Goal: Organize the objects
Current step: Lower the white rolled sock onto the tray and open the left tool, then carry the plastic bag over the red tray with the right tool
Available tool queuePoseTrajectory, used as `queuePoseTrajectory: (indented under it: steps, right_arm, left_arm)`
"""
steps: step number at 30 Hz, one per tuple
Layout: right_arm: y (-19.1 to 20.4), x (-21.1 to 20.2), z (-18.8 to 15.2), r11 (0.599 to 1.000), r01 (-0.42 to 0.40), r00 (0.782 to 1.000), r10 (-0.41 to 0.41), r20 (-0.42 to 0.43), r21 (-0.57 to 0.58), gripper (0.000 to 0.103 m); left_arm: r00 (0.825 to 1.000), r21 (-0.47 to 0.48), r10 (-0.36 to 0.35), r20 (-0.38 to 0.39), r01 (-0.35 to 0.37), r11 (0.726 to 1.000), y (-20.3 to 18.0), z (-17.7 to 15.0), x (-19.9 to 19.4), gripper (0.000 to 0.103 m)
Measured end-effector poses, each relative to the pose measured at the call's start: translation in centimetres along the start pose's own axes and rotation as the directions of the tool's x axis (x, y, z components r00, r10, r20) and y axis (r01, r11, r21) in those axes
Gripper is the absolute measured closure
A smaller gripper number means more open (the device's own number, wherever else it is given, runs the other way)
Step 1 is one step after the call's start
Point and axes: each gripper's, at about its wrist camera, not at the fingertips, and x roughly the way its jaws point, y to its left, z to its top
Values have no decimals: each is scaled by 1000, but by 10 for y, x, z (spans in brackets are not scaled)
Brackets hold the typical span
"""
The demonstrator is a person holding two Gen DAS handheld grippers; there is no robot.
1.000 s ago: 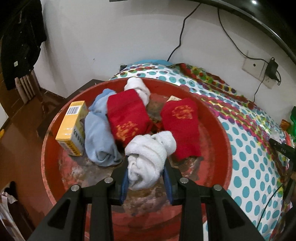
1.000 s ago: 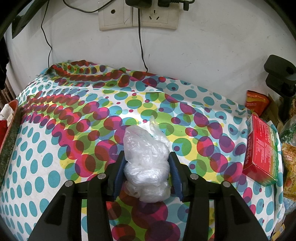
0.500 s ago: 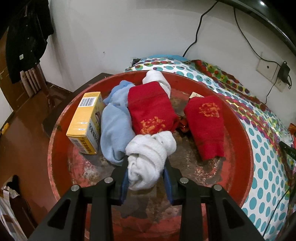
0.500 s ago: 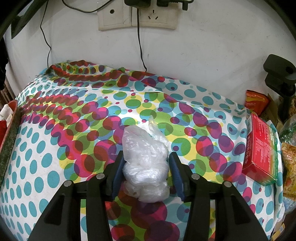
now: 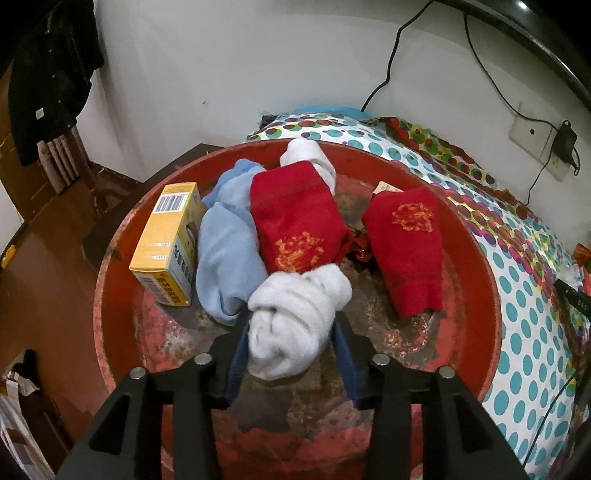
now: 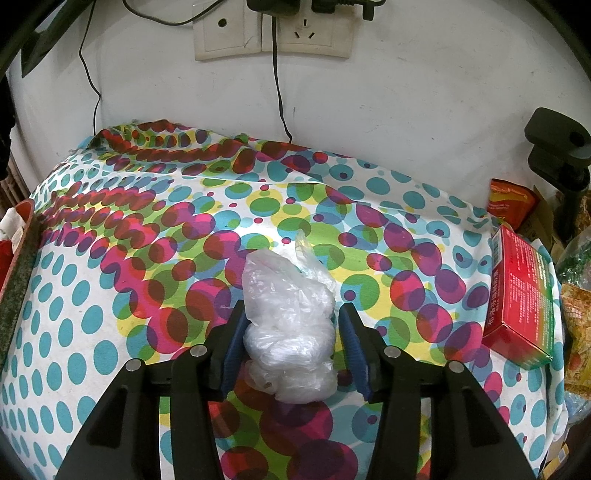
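Note:
In the left wrist view a rolled white sock [image 5: 291,325] lies on the floor of a worn red tub [image 5: 491,295]. My left gripper [image 5: 291,315] straddles it and its jaws are opening; the blue pads stand just off the roll on both sides. Behind it lie a light blue sock [image 5: 229,254], two red socks [image 5: 295,221] [image 5: 406,251], another white sock [image 5: 310,155] and a yellow box [image 5: 166,243]. In the right wrist view a crumpled clear plastic bag [image 6: 288,321] rests on the dotted tablecloth [image 6: 110,295] between the loose jaws of my right gripper [image 6: 291,310], with narrow gaps at the pads.
A red carton [image 6: 521,291] and snack packets [image 6: 509,195] crowd the cloth's right edge, below a black clamp [image 6: 557,147]. The tub's rim [image 6: 18,266] shows at the far left. Wall sockets [image 6: 273,33] with hanging cables sit behind. Brown floor [image 5: 44,295] lies left of the tub.
My left gripper's jaws have spread apart and let go of the white sock roll, which stays on the tub floor. The right gripper's jaws have eased slightly around the plastic bag.

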Motion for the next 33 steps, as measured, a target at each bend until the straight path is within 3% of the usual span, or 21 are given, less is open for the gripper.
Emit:
queuePoseTrajectory:
  steps: [8, 21, 24, 33]
  right_arm:
    - [0, 0, 0, 1000, 1, 1000, -1, 0, 0, 56]
    - [0, 0, -1, 1000, 2, 1000, -2, 1, 0, 56]
    - [1, 0, -2, 1000, -11, 1000, 11, 4, -10, 65]
    - [6, -2, 0, 1000, 11, 1000, -11, 6, -16, 68]
  left_arm:
    - [999, 22, -31, 17, 31, 999, -1, 2, -13, 52]
    - [998, 128, 12, 62, -19, 992, -15, -4, -39, 52]
    - [998, 140, 0, 62, -8, 990, -17, -4, -41, 52]
    - [998, 135, -30, 48, 23, 991, -14, -5, -36, 52]
